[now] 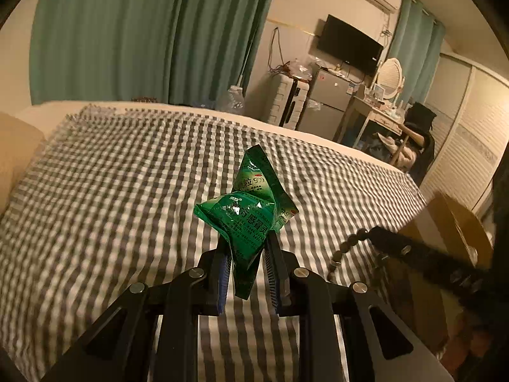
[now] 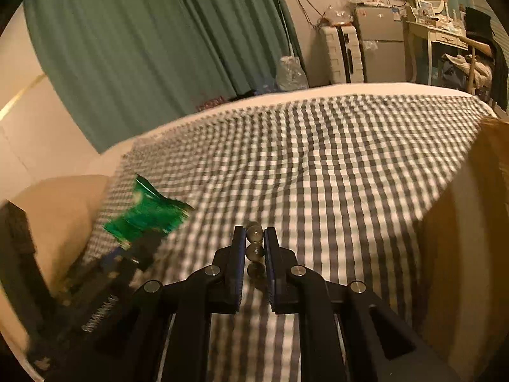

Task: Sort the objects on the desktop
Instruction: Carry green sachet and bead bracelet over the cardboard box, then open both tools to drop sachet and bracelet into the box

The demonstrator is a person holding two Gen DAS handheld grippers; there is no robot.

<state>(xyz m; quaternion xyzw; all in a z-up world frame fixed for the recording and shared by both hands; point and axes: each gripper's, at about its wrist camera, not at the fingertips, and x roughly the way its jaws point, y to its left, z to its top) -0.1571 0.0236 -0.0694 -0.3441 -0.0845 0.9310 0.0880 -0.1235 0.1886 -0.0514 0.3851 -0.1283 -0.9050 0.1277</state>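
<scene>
You have a strip of glossy green sachets (image 1: 251, 219) with white print pinched at its lower edge, standing up crumpled and folded above the checked bedcover (image 1: 127, 191), clear of it. Your string of dark round beads (image 2: 254, 248) sits clamped in a line, three beads showing one behind another, the rest hanging below and off the cover.

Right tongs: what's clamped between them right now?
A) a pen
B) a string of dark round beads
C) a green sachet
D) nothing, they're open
B: in the right wrist view the right tongs are shut on a bead string, its round beads stacked in the narrow gap between the pads; the green sachet sits in the left tongs instead.
</scene>
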